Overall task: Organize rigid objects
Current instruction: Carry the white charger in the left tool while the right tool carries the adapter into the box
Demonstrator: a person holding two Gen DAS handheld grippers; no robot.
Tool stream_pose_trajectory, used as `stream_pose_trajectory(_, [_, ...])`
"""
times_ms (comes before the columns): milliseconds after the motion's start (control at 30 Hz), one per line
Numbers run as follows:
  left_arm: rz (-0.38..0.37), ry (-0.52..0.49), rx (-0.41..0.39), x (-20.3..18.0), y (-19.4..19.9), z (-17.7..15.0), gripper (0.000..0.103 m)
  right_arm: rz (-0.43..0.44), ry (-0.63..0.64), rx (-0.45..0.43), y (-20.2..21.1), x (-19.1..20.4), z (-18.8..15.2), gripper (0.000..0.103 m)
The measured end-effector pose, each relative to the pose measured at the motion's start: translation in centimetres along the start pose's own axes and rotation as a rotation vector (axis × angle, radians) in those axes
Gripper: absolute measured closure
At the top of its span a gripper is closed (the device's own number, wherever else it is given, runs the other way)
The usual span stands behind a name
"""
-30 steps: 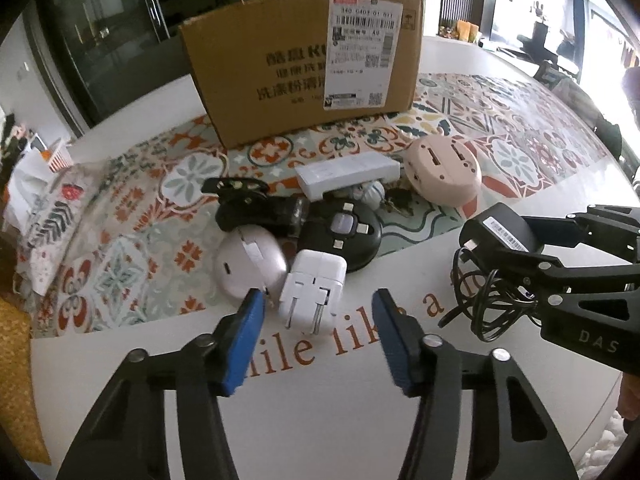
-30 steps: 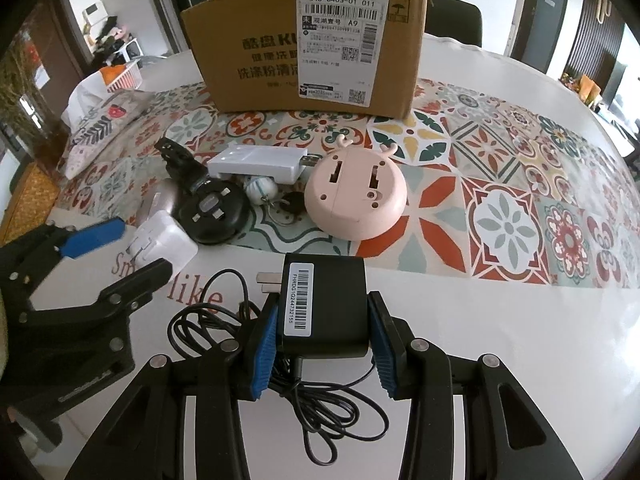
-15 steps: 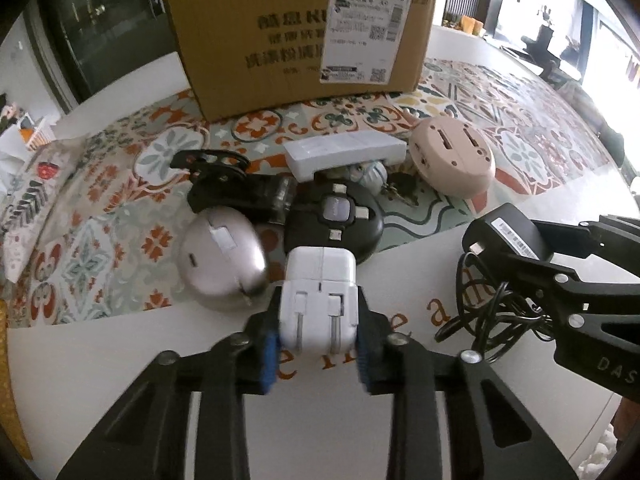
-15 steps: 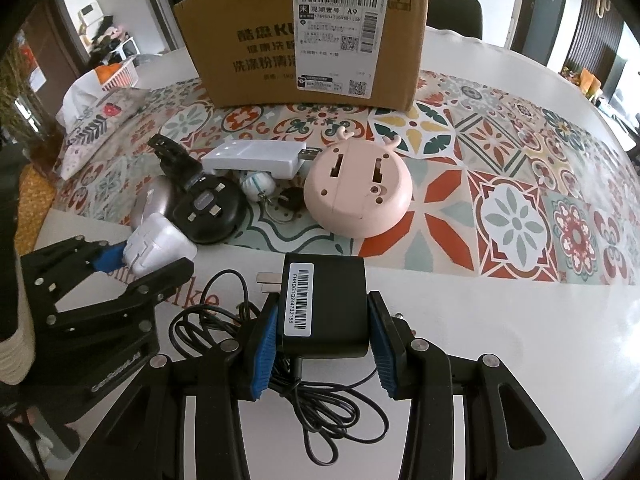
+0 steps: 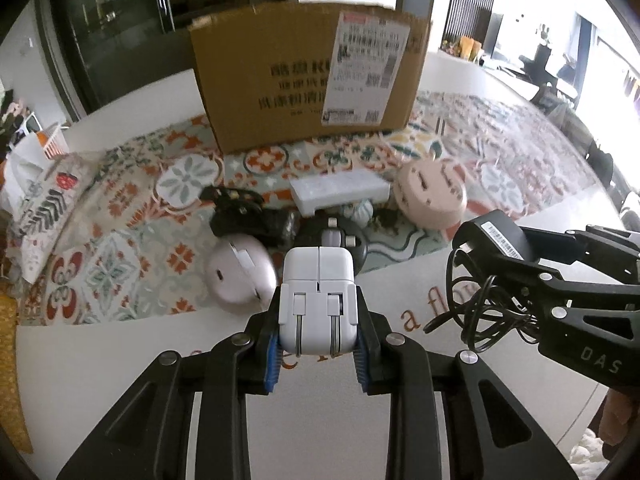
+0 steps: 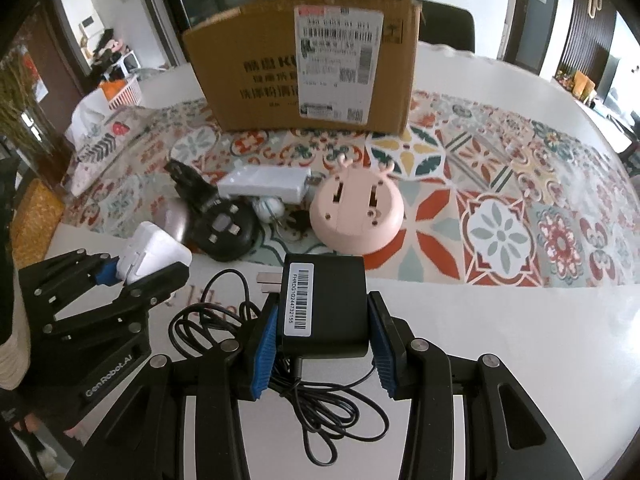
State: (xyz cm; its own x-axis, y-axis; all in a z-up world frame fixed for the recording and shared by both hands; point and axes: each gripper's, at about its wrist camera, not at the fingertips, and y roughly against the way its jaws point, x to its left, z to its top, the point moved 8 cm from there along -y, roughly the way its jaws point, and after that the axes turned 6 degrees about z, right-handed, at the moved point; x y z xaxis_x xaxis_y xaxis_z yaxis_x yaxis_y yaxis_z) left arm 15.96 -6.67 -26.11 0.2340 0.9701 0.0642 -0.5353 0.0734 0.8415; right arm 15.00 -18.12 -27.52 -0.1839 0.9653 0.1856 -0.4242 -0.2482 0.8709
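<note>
My left gripper (image 5: pixel 318 344) is shut on a white plug adapter (image 5: pixel 318 300) and holds it above the white table; the adapter also shows in the right wrist view (image 6: pixel 154 256). My right gripper (image 6: pixel 323 344) is shut on a black power adapter (image 6: pixel 324 304) with a barcode label, its black cord (image 6: pixel 320 400) dangling below. That adapter shows at the right of the left wrist view (image 5: pixel 496 240). An open cardboard box (image 6: pixel 304 68) stands at the back on the patterned mat.
On the mat (image 6: pixel 500 208) lie a pink round device (image 6: pixel 356 212), a white rectangular block (image 6: pixel 264 188), a black round charger (image 6: pixel 226 230), a silvery pink mouse-like object (image 5: pixel 240 276) and a black clip (image 5: pixel 240 216). A patterned cloth (image 5: pixel 44 208) lies at the left.
My left gripper closed on the white plug adapter and lifted it off the table. Both grippers rose with their adapters; the box now looks lower and farther.
</note>
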Motion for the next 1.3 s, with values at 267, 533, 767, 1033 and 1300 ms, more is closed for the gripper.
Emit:
stream_pose_trajectory(267, [0.001,0.021,-0.098,0.8,4.6,2.8,0.074,-0.009,0.009,-0.108,4.6,1.0,2.3,0.061])
stream_pose_trajectory(533, [0.027,0.023,-0.211,1.9,8.5,6.4,0.074,-0.025,0.019,-0.227,8.6,1.8,5.4,0.061])
stream_pose_trajectory(767, [0.020,0.031,-0.272,2.8,10.4,9.1,0.074,-0.035,0.023,-0.311,11.0,2.5,8.0,0.061])
stream_pose_trajectory(1033, [0.012,0.034,-0.324,3.5,11.4,12.7,0.074,-0.054,0.026,-0.398,12.9,2.4,11.8,0.061])
stream_pose_trajectory(1300, [0.025,0.026,-0.357,4.7,11.1,17.1,0.074,-0.057,0.034,-0.460,13.3,2.3,16.1,0.061])
